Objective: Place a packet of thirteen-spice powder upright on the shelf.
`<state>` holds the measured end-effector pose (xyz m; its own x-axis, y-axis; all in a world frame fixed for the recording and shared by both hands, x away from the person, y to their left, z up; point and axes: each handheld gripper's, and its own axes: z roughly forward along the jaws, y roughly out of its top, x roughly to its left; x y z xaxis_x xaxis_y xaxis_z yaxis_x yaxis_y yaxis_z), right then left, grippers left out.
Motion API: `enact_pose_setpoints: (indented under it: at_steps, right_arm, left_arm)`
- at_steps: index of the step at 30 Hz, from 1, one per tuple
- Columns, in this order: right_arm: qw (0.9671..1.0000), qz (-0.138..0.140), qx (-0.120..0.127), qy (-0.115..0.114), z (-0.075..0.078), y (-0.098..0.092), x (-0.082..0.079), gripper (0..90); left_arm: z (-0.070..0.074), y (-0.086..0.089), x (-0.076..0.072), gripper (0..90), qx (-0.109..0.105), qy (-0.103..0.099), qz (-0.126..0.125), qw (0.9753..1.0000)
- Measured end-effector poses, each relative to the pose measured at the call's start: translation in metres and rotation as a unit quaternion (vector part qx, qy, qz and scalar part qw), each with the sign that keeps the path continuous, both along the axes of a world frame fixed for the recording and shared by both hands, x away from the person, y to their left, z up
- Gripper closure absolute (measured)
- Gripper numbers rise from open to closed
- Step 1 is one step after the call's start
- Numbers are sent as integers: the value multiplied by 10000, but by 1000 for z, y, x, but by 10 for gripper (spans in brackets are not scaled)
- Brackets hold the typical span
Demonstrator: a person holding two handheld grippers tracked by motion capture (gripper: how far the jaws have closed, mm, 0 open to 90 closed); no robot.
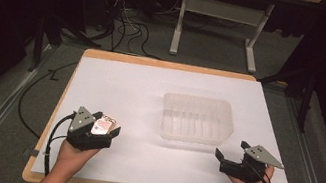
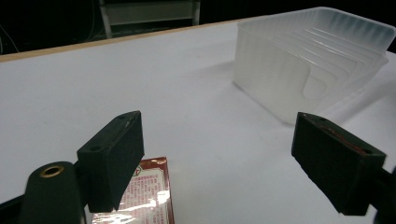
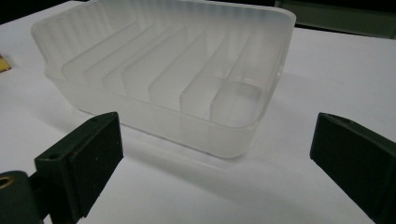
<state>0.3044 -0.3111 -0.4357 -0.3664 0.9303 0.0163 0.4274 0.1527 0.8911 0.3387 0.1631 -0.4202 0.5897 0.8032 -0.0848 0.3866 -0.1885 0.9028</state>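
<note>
Left gripper view | gripper [image 2: 217, 163] agape | packet [image 2: 144, 196] beneath

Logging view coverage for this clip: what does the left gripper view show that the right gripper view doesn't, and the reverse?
Left gripper view: a red-and-white printed packet lying flat on the white table, beneath the open left gripper, partly behind one jaw. Right gripper view: the clear plastic tray's inside, with its row of ribs, ahead of the open right gripper. Both: the tray and the white tabletop.
</note>
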Motion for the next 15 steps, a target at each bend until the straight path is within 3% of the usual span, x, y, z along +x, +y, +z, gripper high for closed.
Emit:
enact_pose_setpoints:
  at_steps: [15]
  right_arm:
    - [10000, -38, 22, -1, -2, 0, 0, 22]
  left_arm:
    - [-3, 5, 1, 173, 49, 81, 15, 10000]
